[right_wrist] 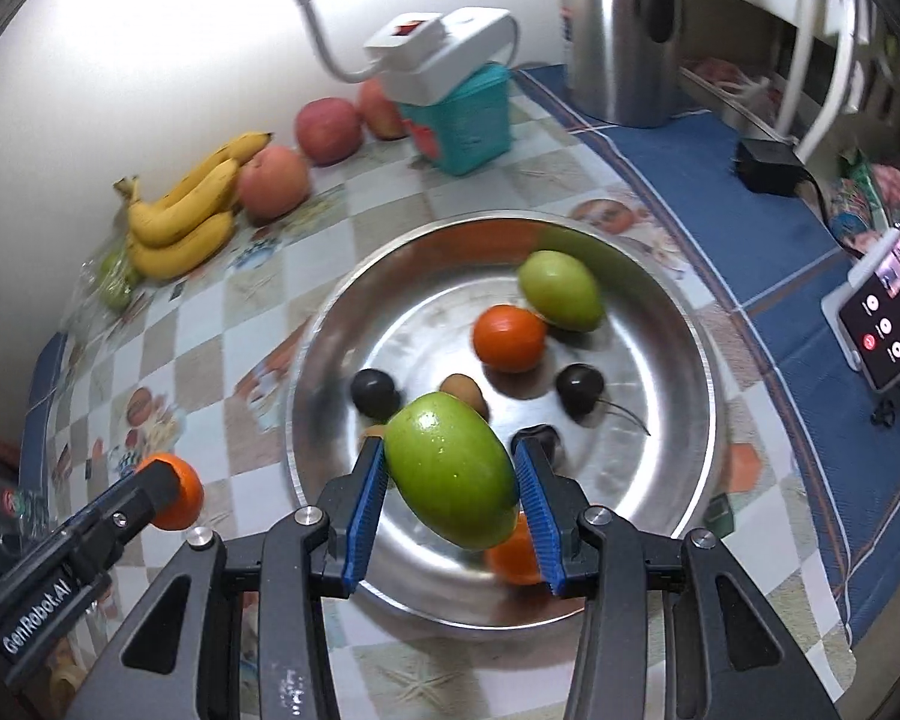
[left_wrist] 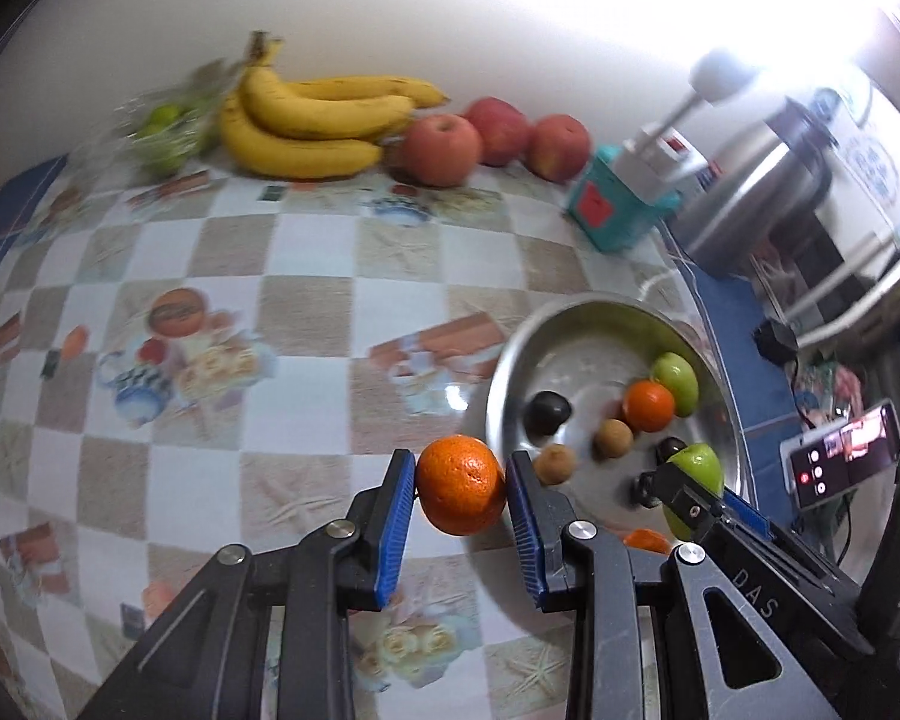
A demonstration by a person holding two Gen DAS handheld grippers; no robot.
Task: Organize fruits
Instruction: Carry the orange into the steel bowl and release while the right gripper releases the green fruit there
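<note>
My left gripper (left_wrist: 461,483) is shut on an orange (left_wrist: 461,485), held above the checkered tablecloth just left of the steel bowl (left_wrist: 510,372). My right gripper (right_wrist: 450,480) is shut on a green fruit (right_wrist: 453,468), held over the near part of the steel bowl (right_wrist: 678,420). In the bowl lie another green fruit (right_wrist: 561,291), an orange (right_wrist: 509,339), dark plums (right_wrist: 579,389), a small brown fruit (right_wrist: 463,391) and a further orange (right_wrist: 513,558) partly hidden under my right gripper. The left gripper with its orange (right_wrist: 180,498) shows at the lower left of the right wrist view.
Bananas (left_wrist: 312,126), three red apples (left_wrist: 444,150) and a bag of green fruit (left_wrist: 162,132) lie along the back wall. A teal box (right_wrist: 462,126) with a white lamp base, a steel kettle (right_wrist: 624,30) and a phone (right_wrist: 882,330) stand to the right.
</note>
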